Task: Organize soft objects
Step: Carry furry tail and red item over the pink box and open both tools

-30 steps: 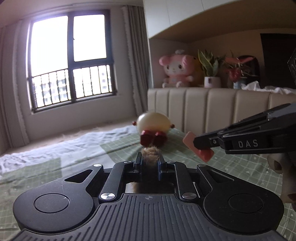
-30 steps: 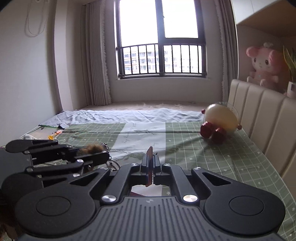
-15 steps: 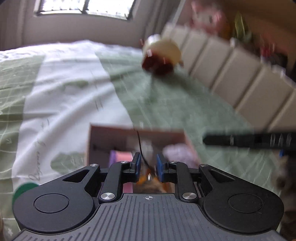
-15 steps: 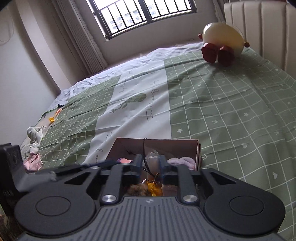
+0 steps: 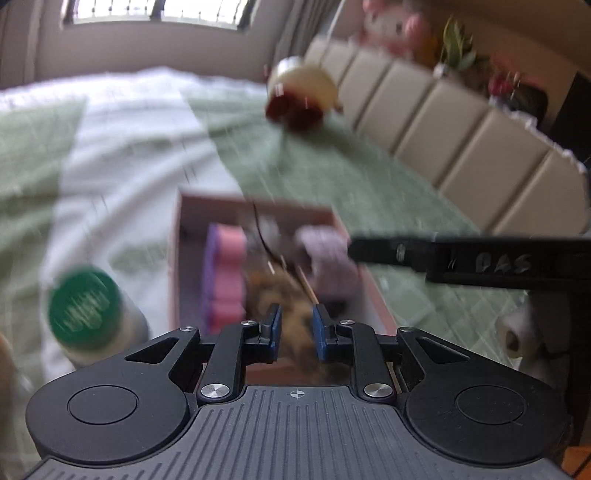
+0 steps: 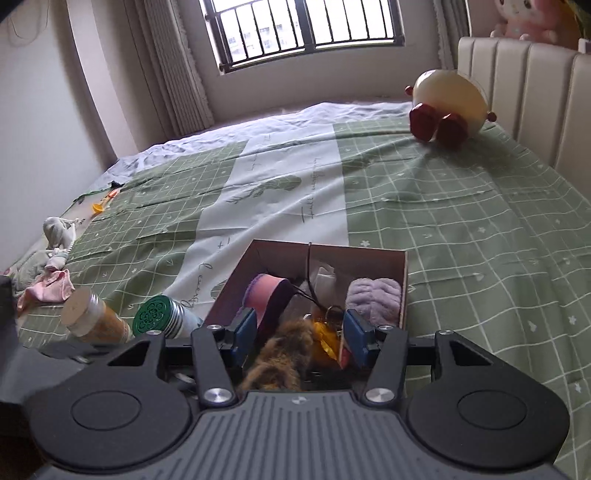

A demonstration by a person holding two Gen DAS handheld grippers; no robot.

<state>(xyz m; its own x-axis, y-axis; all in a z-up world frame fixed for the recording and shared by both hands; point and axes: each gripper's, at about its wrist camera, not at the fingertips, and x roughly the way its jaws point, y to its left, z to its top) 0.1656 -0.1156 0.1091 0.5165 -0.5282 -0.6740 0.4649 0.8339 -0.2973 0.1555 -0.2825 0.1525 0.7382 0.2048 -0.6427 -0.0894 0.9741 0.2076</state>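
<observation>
- The bed with its green checked and white sheet (image 6: 461, 221) carries everything; a cream padded headboard (image 6: 524, 96) runs along its right edge and a barred window (image 6: 306, 29) stands past the far edge.
- A round cream plush toy with dark red feet (image 6: 447, 107) lies at the far right corner, near the headboard.
- An open brown cardboard box (image 6: 404, 280) sits at the near edge, holding a pink and purple roll (image 6: 264, 295), a lilac fluffy pad (image 6: 375, 297) and a brown furry pompom (image 6: 284, 350).
- Two jars lie just left of the box: a green-lidded one (image 6: 155, 315) and a cork-topped one (image 6: 88, 317).
- The right gripper (image 6: 301, 332) hangs over the box, jaws spread wide, nothing held.
- The left gripper (image 5: 295, 328) hangs over it too, jaws parted; the blur hides whether they touch the pompom.
- Risk, as I judge it: the pompom's dark cord could snag a finger as it lifts away and drag the soft things back out.
</observation>
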